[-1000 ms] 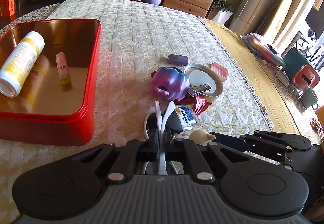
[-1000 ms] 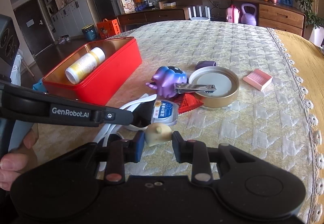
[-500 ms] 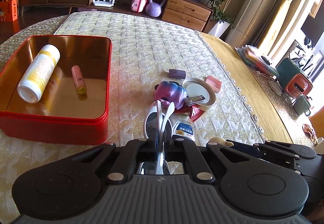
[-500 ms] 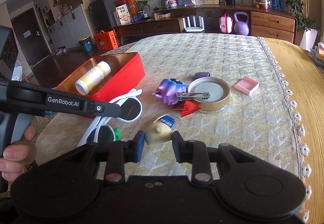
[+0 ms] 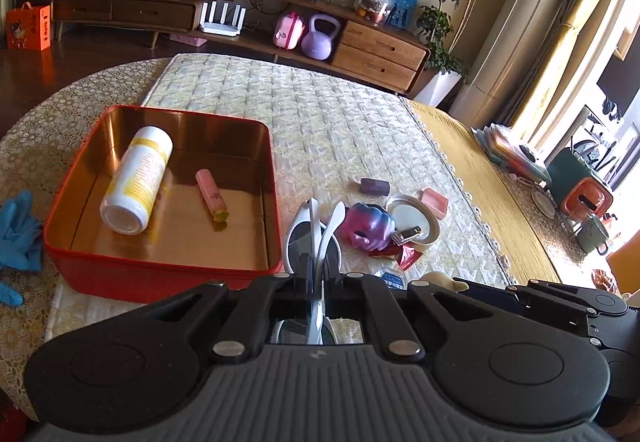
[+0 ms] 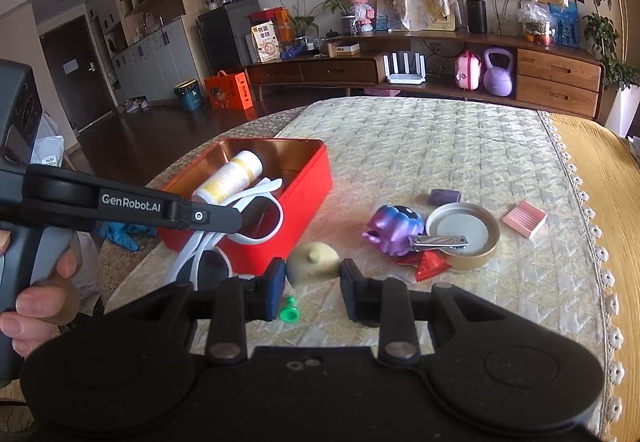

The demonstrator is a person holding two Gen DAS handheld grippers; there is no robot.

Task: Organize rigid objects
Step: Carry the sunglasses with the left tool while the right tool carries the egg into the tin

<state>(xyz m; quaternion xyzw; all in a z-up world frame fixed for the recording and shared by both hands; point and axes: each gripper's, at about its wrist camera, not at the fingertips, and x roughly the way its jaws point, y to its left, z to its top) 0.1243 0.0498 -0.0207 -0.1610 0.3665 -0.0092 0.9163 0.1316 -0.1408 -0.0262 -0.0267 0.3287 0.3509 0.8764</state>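
Sunglasses, white-framed with dark lenses (image 5: pixel 316 242), sit clamped between the closed jaws of the left tool (image 5: pixel 316 274) in the left wrist view, raised just off the near right corner of the red rectangular tin with the gold lining (image 5: pixel 276 202). We judge the step to be carrying them over that wall, so we should lift the hanging lenses clear of the rim before releasing. Inside, bare floor lies right of the white and yellow bottle (image 5: pixel 138 178) and the pink tube (image 5: pixel 211 194).

From the right wrist view, the right tool (image 6: pixel 313 280) grips a cream rounded lump (image 6: pixel 313 262) above the quilted surface (image 6: pixel 440 146). The left tool blocks the straight path to the tin, so we wait. Below lies a small green piece (image 6: pixel 290 312); to the right, a purple figurine (image 6: pixel 394 228) and a round gold lid (image 6: pixel 464 238).
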